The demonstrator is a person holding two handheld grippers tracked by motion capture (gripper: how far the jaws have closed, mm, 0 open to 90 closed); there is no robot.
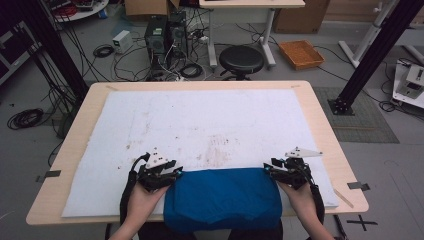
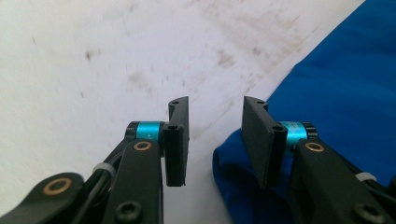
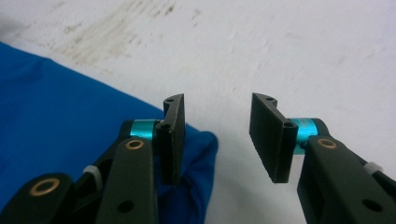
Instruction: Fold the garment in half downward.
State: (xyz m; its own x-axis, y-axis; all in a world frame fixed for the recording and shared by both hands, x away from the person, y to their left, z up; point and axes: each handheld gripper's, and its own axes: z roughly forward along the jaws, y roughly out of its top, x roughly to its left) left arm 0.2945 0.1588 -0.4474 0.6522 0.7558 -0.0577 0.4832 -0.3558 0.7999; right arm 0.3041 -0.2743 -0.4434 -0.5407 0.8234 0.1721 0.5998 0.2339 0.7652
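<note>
Blue cloth [image 1: 222, 197], white brown-stained mat [image 1: 200, 125], pale wood table [image 1: 82, 117]

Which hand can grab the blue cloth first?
Probably neither, it's about even. The left tool is open at the folded blue cloth's left corner, and the right tool is open at its right corner; both sit equally close on the stained white mat.

Both forearms come in from the bottom edge of the high view, each hand wrapped around a hand-held gripper pointed forward. The left hand [image 1: 141, 199] holds the left hand-held gripper [image 1: 176, 173] low, its jaws parted with a clear gap between the flat pads. The right hand [image 1: 299, 196] holds the right hand-held gripper [image 1: 269, 169] likewise low, its jaws spread a little wider apart.
</note>
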